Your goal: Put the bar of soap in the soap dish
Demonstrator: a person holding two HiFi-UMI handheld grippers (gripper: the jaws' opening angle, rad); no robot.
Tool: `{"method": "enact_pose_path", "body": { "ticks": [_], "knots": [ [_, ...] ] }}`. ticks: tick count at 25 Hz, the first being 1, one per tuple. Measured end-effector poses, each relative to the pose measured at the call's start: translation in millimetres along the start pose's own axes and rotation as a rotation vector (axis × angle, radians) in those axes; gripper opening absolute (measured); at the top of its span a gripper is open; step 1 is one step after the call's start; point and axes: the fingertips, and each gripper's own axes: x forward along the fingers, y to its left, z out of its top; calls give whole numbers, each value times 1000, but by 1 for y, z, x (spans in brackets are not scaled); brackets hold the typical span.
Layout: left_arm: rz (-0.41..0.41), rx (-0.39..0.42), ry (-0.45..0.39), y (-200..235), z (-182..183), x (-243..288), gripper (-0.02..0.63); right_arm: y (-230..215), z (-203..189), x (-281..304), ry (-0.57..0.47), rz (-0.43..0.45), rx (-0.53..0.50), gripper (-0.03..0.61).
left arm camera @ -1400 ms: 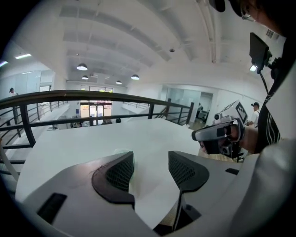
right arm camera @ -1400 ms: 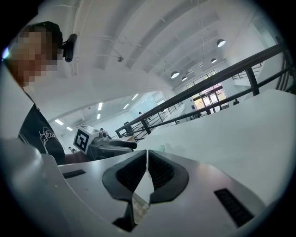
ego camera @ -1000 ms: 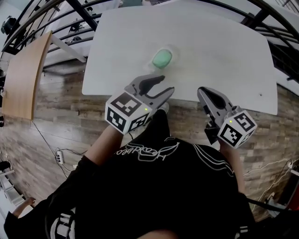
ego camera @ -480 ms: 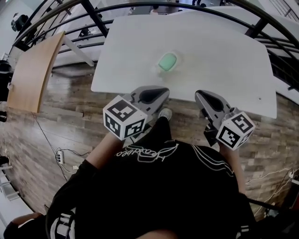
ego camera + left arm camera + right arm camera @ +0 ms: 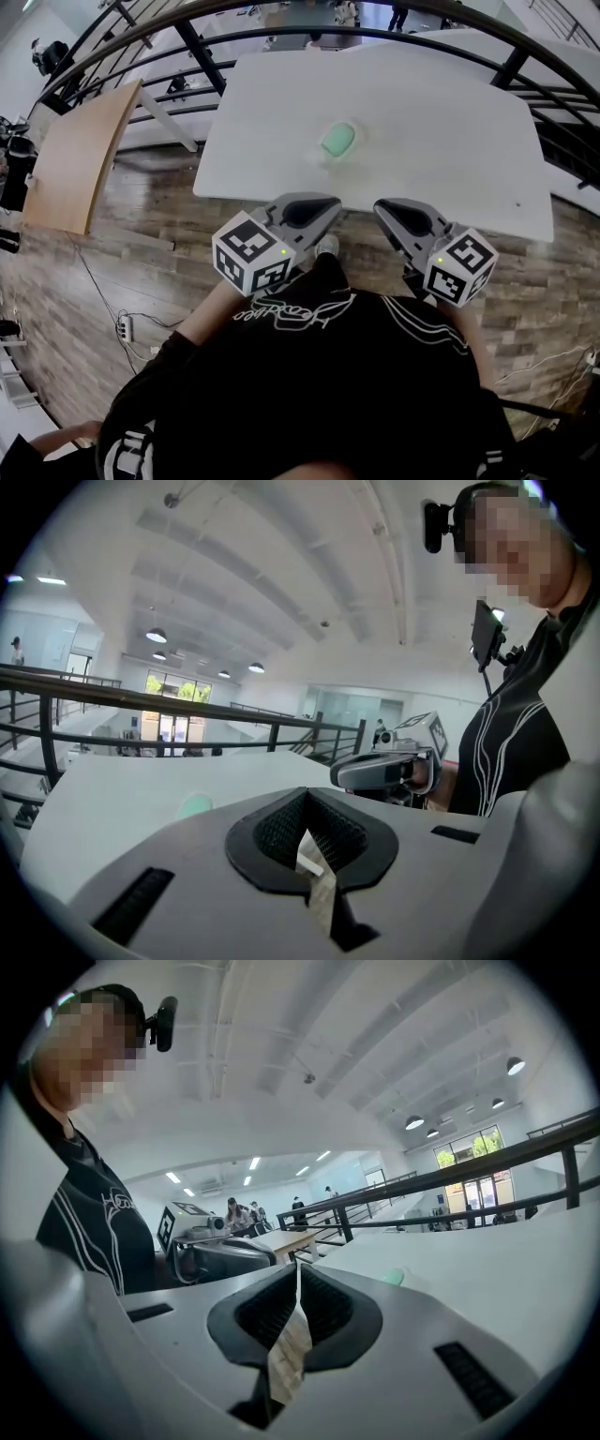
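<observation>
In the head view, the mint-green, rounded bar of soap [image 5: 337,140] lies in a clear soap dish [image 5: 320,156] with a pale, glossy rim. The dish sits just above the middle of the frame on a smooth white table [image 5: 441,103]. Below the table's near edge, the left gripper [image 5: 325,205] and the right gripper [image 5: 386,210] hover over a wood-plank floor [image 5: 141,234], well apart from the soap. Each is grey moulded plastic with black padded jaws and carries a cube printed with black-and-white square markers. The person's black shirt [image 5: 309,394] bears white looping script across the chest, too distorted to read. A black metal railing [image 5: 281,17] curves along the top of the frame.

In the left gripper view, the ribbed black pads meet at the centre, so the jaws are closed on nothing. The soap is a faint green spot at the left, far off on the table, and the other gripper shows at the centre right.

In the right gripper view, the jaws are likewise pressed together and hold nothing. The soap is a small green patch right of centre. White script on the shirt at the left begins "Hea"; the rest cannot be read.
</observation>
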Motion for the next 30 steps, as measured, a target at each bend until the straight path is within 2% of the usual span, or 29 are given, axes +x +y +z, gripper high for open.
{"method": "enact_pose_path", "body": {
  "ticks": [4, 15, 30],
  "knots": [
    [2, 4, -7, -2, 5, -1, 8, 0, 2, 1, 6, -5, -2, 18],
    [0, 8, -20, -4, 17, 2, 8, 16, 6, 0, 20, 51, -22, 18],
    [-11, -7, -33, -1, 18, 2, 8, 13, 7, 3, 22, 40, -42, 18]
  ]
}}
